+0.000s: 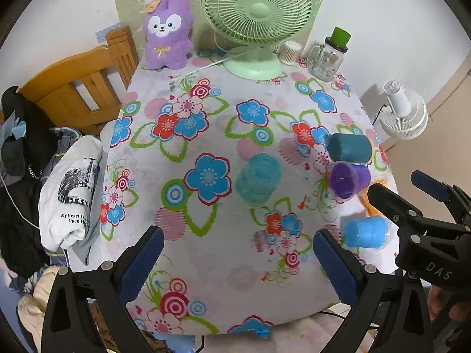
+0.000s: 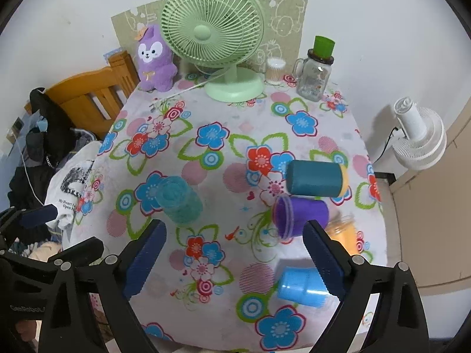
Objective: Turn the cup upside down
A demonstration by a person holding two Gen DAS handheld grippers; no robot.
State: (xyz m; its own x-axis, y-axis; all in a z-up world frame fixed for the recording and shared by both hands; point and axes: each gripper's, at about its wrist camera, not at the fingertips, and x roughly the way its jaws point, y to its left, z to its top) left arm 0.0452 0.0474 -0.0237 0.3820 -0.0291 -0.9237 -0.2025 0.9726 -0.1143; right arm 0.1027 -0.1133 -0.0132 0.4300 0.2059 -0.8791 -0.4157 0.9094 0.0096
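Right wrist view: both hand-held grippers, right (image 2: 234,254) and left (image 1: 238,260), gape wide, holding nothing. Teal cup (image 2: 179,200) stands on worktop (image 2: 206,264) centre-left (apparently already inverted); purple cup (image 2: 300,216) lies sideways, likely next.

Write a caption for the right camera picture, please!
Open tongs hover over a flowery table with five cups and a green fan.

left gripper (image 1: 235,260): jaws wide apart, nothing between, bottom of frame | teal cup (image 1: 258,177): mouth-down, centre of floral tablecloth (image 1: 206,135) | dark teal (image 1: 350,147), purple (image 1: 348,180), blue (image 1: 366,231) cups: on their sides, right | right gripper (image 1: 412,189): right edge, near purple cup
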